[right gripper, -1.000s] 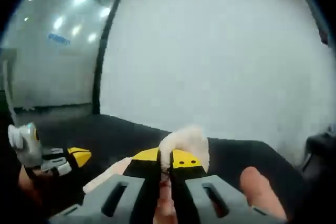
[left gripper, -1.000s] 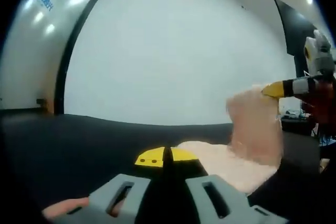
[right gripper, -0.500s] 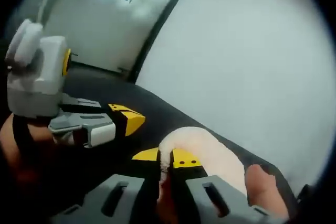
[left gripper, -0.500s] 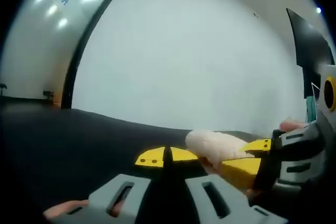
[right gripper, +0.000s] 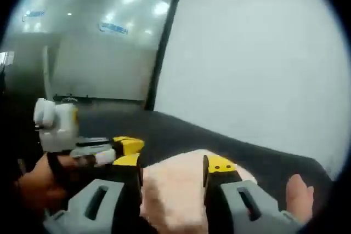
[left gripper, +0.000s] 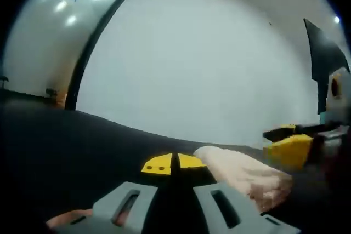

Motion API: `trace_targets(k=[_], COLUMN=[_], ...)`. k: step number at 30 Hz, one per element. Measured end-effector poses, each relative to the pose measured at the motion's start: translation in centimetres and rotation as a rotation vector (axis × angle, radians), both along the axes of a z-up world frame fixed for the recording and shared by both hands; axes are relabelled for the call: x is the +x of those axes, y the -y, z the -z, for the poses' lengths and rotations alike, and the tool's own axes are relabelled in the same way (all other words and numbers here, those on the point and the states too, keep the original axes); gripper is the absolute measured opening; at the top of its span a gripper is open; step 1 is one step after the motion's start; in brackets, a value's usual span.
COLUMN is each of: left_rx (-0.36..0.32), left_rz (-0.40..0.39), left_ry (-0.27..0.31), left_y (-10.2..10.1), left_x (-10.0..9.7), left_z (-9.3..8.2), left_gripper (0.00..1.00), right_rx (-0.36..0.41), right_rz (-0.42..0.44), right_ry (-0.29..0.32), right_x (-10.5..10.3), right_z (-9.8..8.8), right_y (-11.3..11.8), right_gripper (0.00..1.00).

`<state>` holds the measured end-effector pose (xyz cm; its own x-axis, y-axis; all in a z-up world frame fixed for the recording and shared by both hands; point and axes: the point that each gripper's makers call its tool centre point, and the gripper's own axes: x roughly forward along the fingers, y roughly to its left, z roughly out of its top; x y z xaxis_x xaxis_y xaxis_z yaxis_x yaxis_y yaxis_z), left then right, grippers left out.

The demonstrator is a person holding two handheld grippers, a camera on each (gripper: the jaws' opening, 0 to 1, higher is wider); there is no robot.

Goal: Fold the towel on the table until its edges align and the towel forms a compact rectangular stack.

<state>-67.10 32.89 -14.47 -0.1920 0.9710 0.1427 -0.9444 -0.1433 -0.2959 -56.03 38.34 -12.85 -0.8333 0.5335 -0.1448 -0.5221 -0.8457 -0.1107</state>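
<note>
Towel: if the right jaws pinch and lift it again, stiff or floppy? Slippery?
Probably floppy: the towel lies slumped in a soft mound on the table. Likely light and grippy, since its surface looks fluffy. The right gripper straddles it with jaws open.

Towel (right gripper: 175,190) between gripper (right gripper: 174,165) jaws (spread).

The right gripper (right gripper: 173,171) has let go of the towel (right gripper: 175,190), which now lies flat between its parted jaws
</note>
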Motion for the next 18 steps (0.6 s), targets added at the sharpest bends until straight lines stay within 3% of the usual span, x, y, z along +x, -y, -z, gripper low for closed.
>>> trace_targets(k=[2,3,4,5,6,7,9,12,14,15,16,17,18], left_rx=[0.002,0.002,-0.006,-0.018,-0.027,-0.032,-0.038,-0.027,-0.023,-0.025,-0.027,-0.029,-0.028], left_rz=[-0.003,-0.003,0.003,0.006,0.01,0.013,0.015,0.001,-0.002,-0.003,-0.006,-0.008,-0.01], left_ry=[0.009,0.009,-0.002,-0.013,-0.033,-0.04,-0.049,-0.041,-0.042,-0.043,-0.046,-0.046,-0.044], left_y=[0.0,-0.1,-0.3,-0.4,-0.5,-0.6,-0.6,-0.5,-0.5,-0.5,-0.6,-0.5,-0.5], left_x=[-0.7,-0.6,-0.5,-0.3,-0.1,0.0,0.1,-0.3,-0.4,-0.5,-0.5,-0.6,-0.7], left_z=[0.1,0.1,0.2,0.3,0.4,0.5,0.5,0.4,0.3,0.3,0.3,0.3,0.3], left_gripper=[0.06,0.06,0.06,0.06,0.06,0.06,0.06,0.06,0.06,0.06,0.06,0.06,0.06], right_rx=[-0.147,-0.179,-0.052,0.085,0.053,-0.04,-0.086,0.037,0.076,0.064,0.003,-0.097,-0.116], right_rz=[-0.058,-0.09,-0.117,-0.133,-0.137,-0.121,-0.154,-0.163,-0.158,-0.154,-0.157,-0.155,-0.167], right_ry=[0.061,0.117,0.098,0.014,0.041,0.03,0.02,-0.017,-0.027,-0.039,-0.032,-0.122,-0.182], right_x=[-0.7,-0.8,-1.3,-1.3,-1.0,-0.8,-0.2,1.6,2.7,3.2,3.1,2.9,2.7], right_z=[4.8,7.6,8.0,6.2,6.7,6.5,5.7,3.7,4.1,4.7,4.9,3.8,2.9], right_y=[0.4,1.1,1.2,1.4,2.0,1.9,2.0,0.8,0.0,-0.4,-0.5,-0.5,-0.7], right_gripper=[0.38,0.38,0.37,0.36,0.35,0.35,0.36,0.36,0.36,0.36,0.36,0.36,0.36])
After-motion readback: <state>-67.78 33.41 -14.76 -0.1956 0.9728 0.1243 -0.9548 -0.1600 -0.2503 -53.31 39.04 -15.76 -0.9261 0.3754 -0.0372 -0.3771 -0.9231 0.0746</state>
